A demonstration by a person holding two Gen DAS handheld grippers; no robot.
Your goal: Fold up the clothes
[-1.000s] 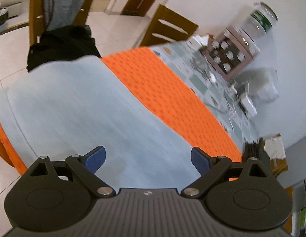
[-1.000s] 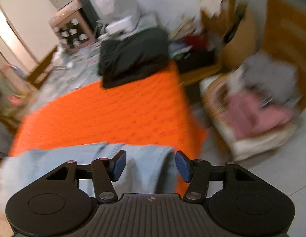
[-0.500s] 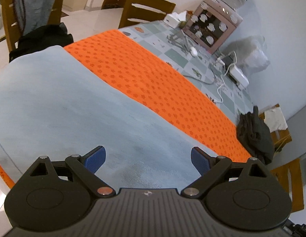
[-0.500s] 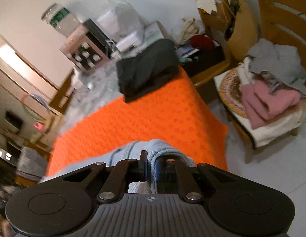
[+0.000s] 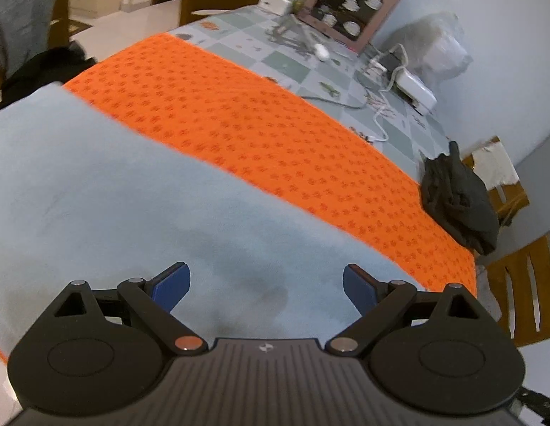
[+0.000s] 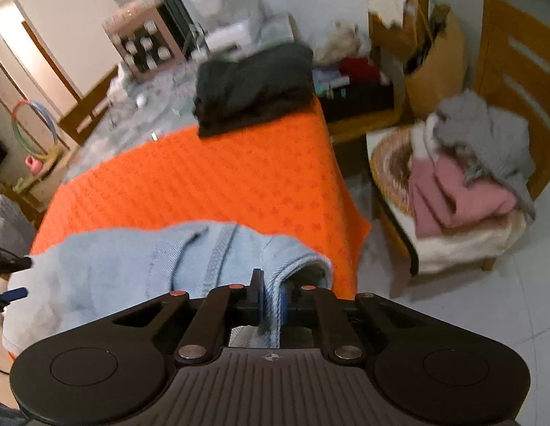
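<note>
- Left wrist view: light blue garment (image 5: 140,191), spread flat over the near part of the orange cloth (image 5: 260,135) on the table; surface smooth, faintly darker patch just ahead of the fingers
- Left gripper (image 5: 266,284): jaws wide apart, nothing between the pads, poised above the garment
- Beyond: folded black garment (image 5: 459,202) at the far right end of the orange cloth, well apart from the blue one
- Right wrist view: same garment at the near right corner of the table, ribbed hem (image 6: 221,252) bunched and lifted off the cloth
- Right gripper (image 6: 271,301): jaws clenched on a doubled fold of the blue fabric at that edge
- Handling, judged: soft, light, limp knit; likely to sag and drape between grip points, not fragile, little slip on the pads
- Hold points, judged: hem or seam at the corners, thick edge rather than mid-panel; left side edge suited to the free gripper
</note>
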